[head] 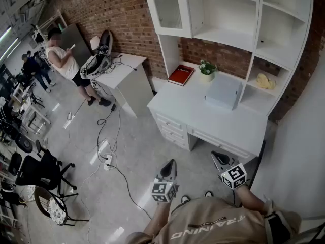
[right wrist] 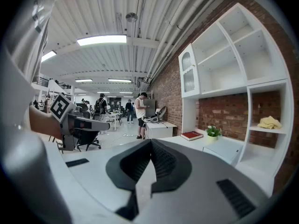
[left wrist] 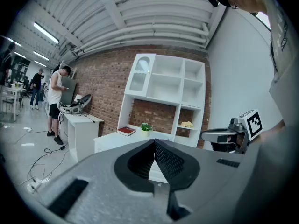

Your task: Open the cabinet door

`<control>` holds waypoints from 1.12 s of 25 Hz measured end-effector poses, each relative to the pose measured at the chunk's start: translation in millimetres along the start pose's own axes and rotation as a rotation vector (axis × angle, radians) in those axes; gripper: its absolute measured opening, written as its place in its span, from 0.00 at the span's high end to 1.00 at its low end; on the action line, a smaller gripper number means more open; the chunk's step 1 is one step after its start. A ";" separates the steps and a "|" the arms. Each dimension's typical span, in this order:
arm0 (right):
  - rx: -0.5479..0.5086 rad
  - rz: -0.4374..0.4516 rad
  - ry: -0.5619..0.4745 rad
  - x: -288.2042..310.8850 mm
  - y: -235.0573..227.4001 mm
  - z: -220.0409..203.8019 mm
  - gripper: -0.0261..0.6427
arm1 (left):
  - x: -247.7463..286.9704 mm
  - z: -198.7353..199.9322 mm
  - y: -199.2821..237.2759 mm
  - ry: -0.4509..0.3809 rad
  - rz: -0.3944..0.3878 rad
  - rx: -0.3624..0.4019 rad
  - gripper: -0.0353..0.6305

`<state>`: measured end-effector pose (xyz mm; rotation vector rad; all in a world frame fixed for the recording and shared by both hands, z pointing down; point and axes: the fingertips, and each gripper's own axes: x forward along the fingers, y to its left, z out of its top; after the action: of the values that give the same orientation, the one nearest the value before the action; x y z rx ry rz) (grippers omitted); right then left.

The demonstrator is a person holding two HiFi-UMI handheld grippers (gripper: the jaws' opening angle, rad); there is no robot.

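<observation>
Facing outward, tall upright cabinet door (head: 170,11), shut

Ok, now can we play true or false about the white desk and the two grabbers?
The cabinet door is shut. True.
The red book lies on the floor. False: it lies on the white desk.
The left gripper holds the little plant. False: its jaws are together on nothing, and the plant stands on the desk.
The right gripper is shut and empty. True.
A yellow cloth lies on a shelf. True.
</observation>
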<state>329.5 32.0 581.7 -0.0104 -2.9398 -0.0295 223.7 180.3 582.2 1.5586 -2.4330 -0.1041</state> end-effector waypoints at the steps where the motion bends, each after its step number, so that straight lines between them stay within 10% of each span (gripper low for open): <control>1: 0.002 0.001 0.002 1.0 4.3 -0.5 0.94 | -2.1 -4.9 3.7 0.007 -0.003 -0.002 0.94; 28: 0.016 -0.047 0.016 66.3 18.2 8.0 0.94 | 41.9 -7.4 64.0 0.063 -0.154 -0.015 0.93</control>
<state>263.1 50.7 587.5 0.0613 -2.9238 -0.0134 152.3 170.2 608.9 1.7143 -2.2578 -0.0993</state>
